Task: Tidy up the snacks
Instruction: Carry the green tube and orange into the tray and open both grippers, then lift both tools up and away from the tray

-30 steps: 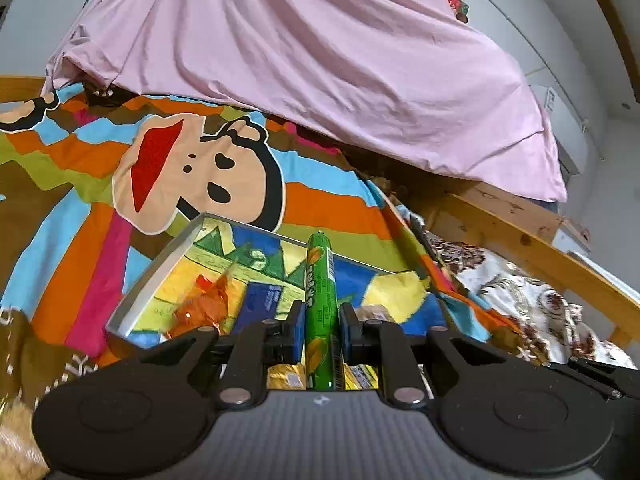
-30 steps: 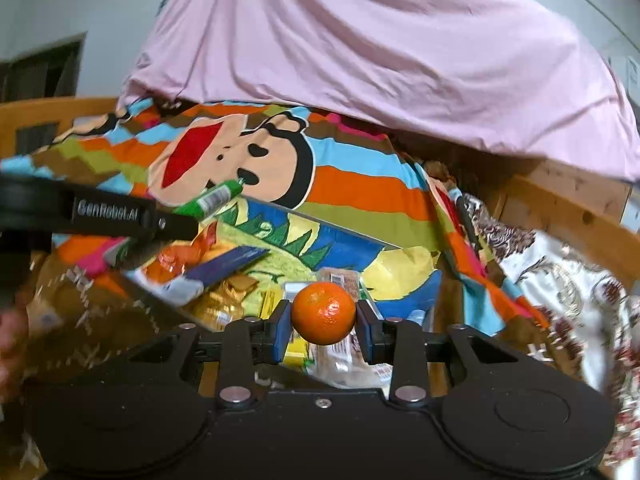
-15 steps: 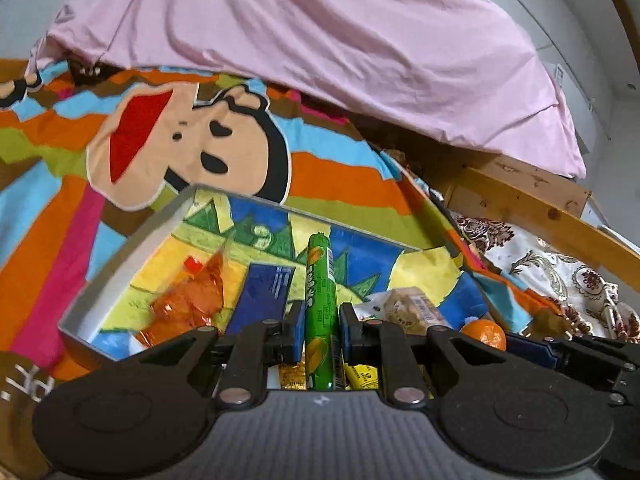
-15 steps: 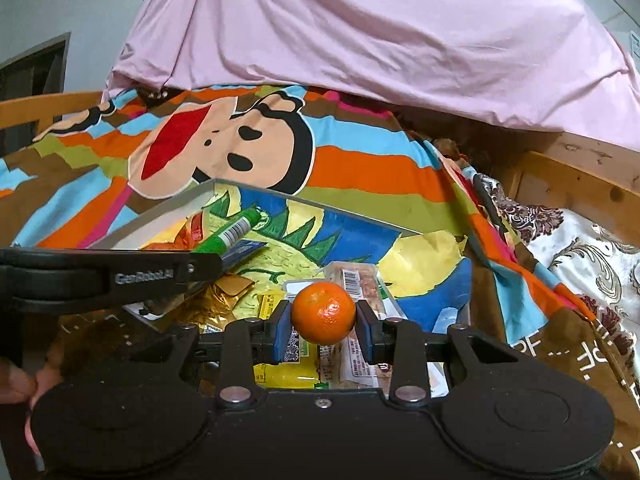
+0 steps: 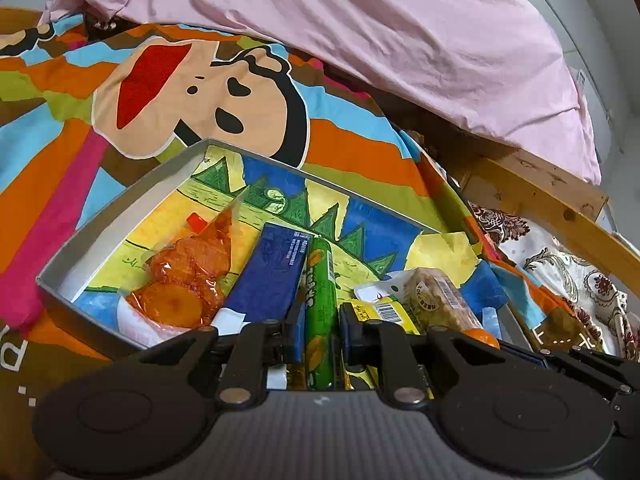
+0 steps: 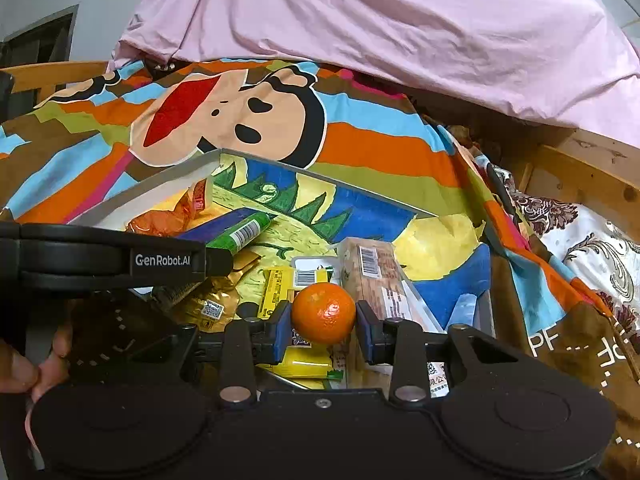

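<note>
Both grippers have come down and forward toward the shallow grey-walled box with a painted crayon-style floor (image 5: 120,216), which now fills more of each view than a second ago.

The left gripper (image 5: 320,330) is clamped tight on a slim green foil-wrapped snack stick (image 5: 319,292) that juts straight ahead of its fingers. The right gripper (image 6: 323,326) is partly closed around a small round orange mandarin (image 6: 323,319), pinched between its blue pads.

Risks, as I judge them: the mandarin is round and may roll once let go, coming to rest on the packets below the right gripper rather than on bare floor. The long stick could catch on the box's near wall or ride up on the neighbouring pack if lowered at this slant. The grippers are close together and might collide.

In the box, left of the left gripper's stick: a clear bag of orange round crackers (image 5: 186,276) and, just beside the stick, a flat dark-blue rectangular pack (image 5: 272,272). To its right: a clear-wrapped brown cereal bar (image 5: 440,296) and a small yellow barcoded packet (image 5: 384,308).
</note>
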{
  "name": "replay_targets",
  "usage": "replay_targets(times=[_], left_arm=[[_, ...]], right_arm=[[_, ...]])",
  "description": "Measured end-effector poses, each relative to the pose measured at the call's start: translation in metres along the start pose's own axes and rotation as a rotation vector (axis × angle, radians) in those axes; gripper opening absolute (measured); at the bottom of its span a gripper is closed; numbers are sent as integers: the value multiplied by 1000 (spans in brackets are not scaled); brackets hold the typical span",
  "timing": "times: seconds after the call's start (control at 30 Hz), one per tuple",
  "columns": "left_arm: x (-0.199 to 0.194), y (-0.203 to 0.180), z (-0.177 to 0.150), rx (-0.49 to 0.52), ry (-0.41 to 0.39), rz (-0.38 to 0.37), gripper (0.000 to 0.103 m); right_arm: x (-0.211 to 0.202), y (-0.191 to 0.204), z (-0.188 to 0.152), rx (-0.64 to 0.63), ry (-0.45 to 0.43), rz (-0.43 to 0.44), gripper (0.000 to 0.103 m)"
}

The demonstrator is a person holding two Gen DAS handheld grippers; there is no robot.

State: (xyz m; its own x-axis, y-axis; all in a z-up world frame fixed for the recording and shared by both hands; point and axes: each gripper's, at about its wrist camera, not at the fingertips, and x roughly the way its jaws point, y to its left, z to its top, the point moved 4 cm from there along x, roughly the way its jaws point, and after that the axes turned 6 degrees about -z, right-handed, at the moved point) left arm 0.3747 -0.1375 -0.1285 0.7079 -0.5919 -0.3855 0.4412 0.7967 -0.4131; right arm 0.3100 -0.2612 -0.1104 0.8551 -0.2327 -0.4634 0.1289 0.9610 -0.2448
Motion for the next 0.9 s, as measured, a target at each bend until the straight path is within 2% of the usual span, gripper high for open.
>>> replay_targets(times=[0.23, 0.43, 0.5, 0.57, 0.67, 0.73, 0.9], left_arm=[[1, -1, -1, 4, 5, 2, 19], [-8, -2, 3, -42, -13, -57, 22], [-14, -4, 7, -40, -26, -55, 32], [-21, -6, 11, -43, -41, -52, 33], [-35, -8, 20, -52, -61, -43, 41], [-45, -10, 26, -52, -82, -34, 45], [-80, -18, 40, -31, -142, 6, 68]], right_arm=[[1, -2, 1, 11, 6, -8, 37], [-7, -9, 6, 46, -9, -22, 51], [-13, -13, 10, 65, -22, -26, 56], [-20, -18, 14, 88, -37, -35, 59], [-34, -28, 23, 134, -66, -55, 67], [-46, -37, 29, 169, -90, -68, 76], [-81, -56, 42, 245, -166, -89, 86]])
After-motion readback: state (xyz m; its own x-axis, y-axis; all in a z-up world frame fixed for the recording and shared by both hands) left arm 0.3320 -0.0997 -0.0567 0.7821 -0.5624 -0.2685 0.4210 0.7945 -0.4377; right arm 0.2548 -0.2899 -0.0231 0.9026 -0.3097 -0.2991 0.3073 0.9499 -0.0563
